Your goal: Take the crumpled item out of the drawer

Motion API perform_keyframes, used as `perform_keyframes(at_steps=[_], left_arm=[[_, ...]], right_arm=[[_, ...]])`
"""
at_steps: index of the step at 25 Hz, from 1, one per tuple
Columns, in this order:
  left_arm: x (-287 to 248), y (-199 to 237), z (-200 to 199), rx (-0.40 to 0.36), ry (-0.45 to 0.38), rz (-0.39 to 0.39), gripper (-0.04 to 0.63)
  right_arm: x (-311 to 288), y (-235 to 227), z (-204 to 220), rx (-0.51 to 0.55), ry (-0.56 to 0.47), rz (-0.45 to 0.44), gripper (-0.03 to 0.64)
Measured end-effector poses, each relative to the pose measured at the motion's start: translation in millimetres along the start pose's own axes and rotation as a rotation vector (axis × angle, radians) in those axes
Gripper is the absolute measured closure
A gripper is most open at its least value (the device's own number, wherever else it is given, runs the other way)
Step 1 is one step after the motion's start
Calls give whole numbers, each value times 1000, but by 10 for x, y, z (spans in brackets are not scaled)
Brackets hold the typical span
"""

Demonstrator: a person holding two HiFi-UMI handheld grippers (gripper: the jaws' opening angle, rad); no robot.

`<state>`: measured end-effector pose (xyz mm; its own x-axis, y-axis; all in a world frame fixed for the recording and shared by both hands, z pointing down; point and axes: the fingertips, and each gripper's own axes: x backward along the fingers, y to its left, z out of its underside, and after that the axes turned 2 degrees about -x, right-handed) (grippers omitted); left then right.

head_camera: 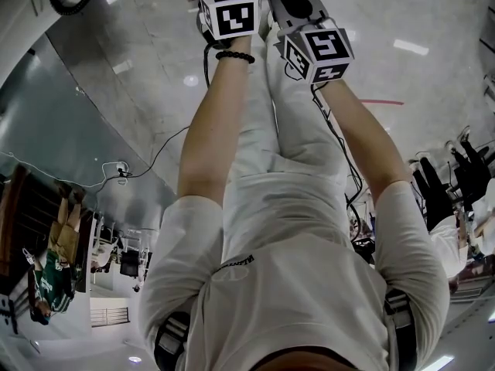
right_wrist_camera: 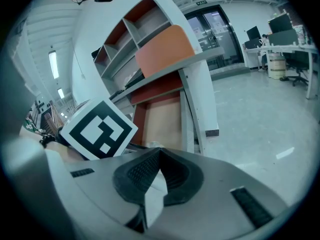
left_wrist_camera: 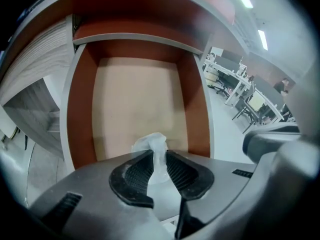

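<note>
The left gripper (left_wrist_camera: 159, 153) pinches the crumpled white item (left_wrist_camera: 151, 143) between its jaws, over the near end of the open drawer (left_wrist_camera: 80, 114). The right gripper (right_wrist_camera: 159, 152) has its jaws pressed together, empty. Past the drawer's bare pale bottom, glossy grey floor (right_wrist_camera: 260, 114) runs to distant office desks (left_wrist_camera: 235, 86).

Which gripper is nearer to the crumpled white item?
Left. The left gripper has its jaws closed on the crumpled white item, in front of the open drawer. The right gripper is beside it, jaws shut and empty, not touching the item.
</note>
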<state>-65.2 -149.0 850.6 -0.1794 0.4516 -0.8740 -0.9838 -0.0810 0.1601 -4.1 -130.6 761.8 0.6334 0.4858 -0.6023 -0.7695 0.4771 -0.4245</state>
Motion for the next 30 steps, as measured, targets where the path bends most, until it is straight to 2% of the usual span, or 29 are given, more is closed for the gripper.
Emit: perform_keyframes(at_steps=[12,22,30], left_arm=[[63,6,-90,35,-26,8,561],[245,105,-6,56,-63,8,571],[661,150,-243,54,-121,15,573]], right_arm=[[23,-66,-66,-6,-1,14,615],[101,-1,-63,-8,-19,33,615],[280,107,-381,-3,-54,48,615]])
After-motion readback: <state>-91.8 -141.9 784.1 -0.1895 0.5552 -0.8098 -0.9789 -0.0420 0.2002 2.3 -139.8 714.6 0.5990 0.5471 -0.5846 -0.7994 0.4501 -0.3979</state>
